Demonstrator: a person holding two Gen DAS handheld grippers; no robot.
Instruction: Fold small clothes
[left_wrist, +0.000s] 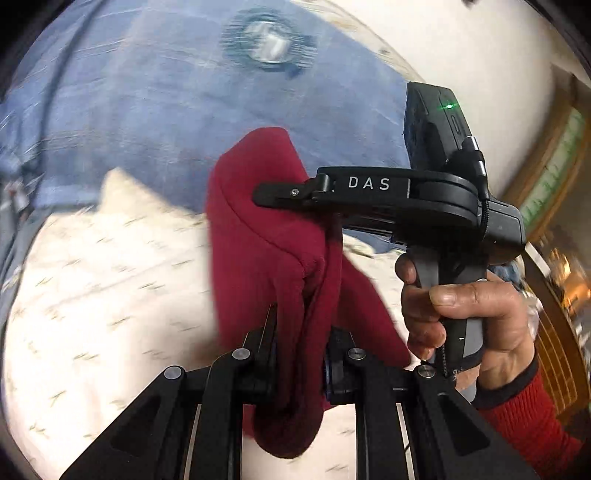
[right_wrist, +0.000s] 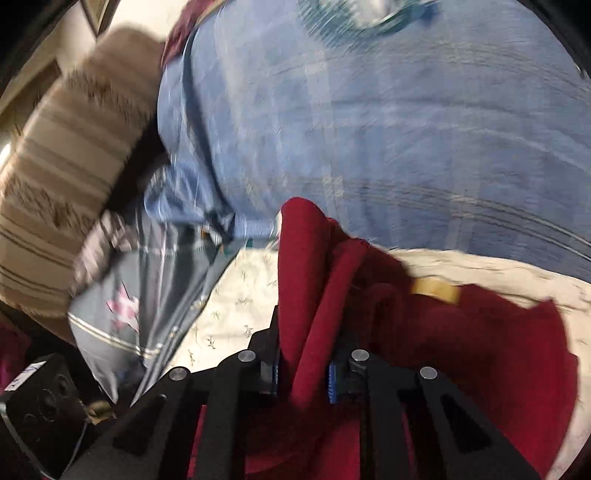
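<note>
So right now both tools are clamped on the same dark red knit garment (left_wrist: 266, 236), and it's up in the air over the bed, not lying flat. The left hand-held gripper (left_wrist: 301, 354) has a bunched ridge of the red cloth pinched between its jaws, with a loop of it hanging below. The right hand-held gripper (right_wrist: 303, 373) is doing the same, fabric squeezed tight between the blue pads (right_wrist: 331, 382), the rest draping off to its right, where there's a small tan label (right_wrist: 436, 290).

From the left camera you can see the other tool side-on, with the person's right hand (left_wrist: 458, 317) wrapped round its handle, nose buried in the cloth.

Below is the cream bedsheet with a little sprig print (left_wrist: 110, 280), a big blue checked quilt (right_wrist: 369, 129) further back, and a striped beige pillow (right_wrist: 62, 155) off to the side.

Progress-wise, I'd say early-ish: the piece is picked up and crumpled, no neat fold visible yet. Still needs spreading out or doubling over, then laying down. Everything's blurry, so there's clearly movement going on.
</note>
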